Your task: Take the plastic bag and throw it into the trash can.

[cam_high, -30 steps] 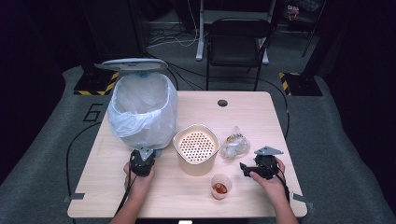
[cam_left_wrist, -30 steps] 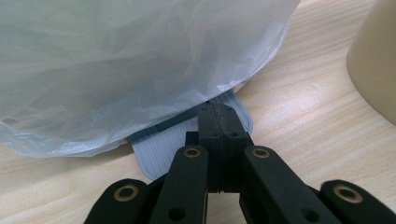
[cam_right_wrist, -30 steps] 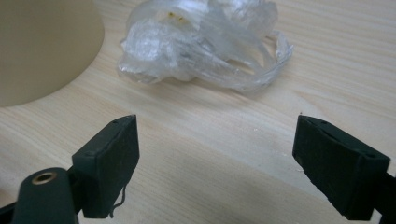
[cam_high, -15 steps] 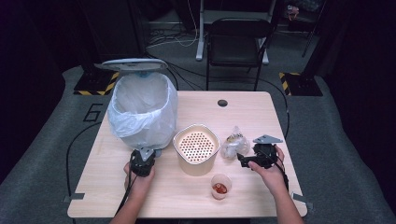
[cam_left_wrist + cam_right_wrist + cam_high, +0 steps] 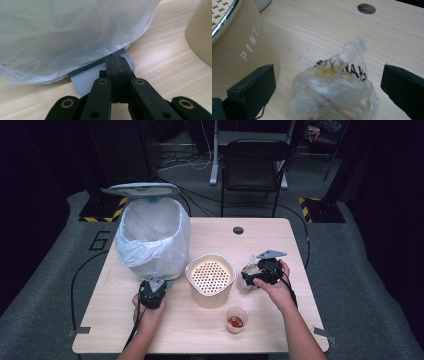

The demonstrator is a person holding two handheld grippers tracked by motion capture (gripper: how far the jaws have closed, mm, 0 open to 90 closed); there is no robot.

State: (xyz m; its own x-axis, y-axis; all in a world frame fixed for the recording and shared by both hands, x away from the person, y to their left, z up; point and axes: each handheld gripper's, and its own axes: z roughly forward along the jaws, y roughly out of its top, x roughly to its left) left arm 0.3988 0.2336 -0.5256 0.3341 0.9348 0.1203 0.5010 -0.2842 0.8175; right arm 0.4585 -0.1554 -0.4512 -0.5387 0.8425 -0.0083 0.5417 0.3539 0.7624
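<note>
A crumpled clear plastic bag (image 5: 334, 92) with black print lies on the table, right of the beige container (image 5: 210, 277). My right gripper (image 5: 329, 80) stands open around the bag, one pad (image 5: 254, 85) on each side, neither touching it; its jaws have just been opening. From above, the right gripper (image 5: 250, 276) points left at the bag (image 5: 248, 267). My left gripper (image 5: 116, 61) is shut, its tips resting on the grey ribbed pedal (image 5: 86, 80) under the bin's white liner (image 5: 62, 32). In the high view the left gripper (image 5: 153, 284) sits at the foot of the bin (image 5: 152, 237), whose lid (image 5: 142, 189) stands raised.
The beige container (image 5: 234, 52) has a perforated top and stands close to the right gripper's left jaw. A small clear cup (image 5: 236, 320) holding something red sits near the front edge. A round cable hole (image 5: 238, 230) is in the table's far side. A chair (image 5: 255, 165) stands behind.
My right hand has moved away from the front edge and leftward to the plastic bag, and its jaws have spread wider. The left hand and gripper have kept still.
</note>
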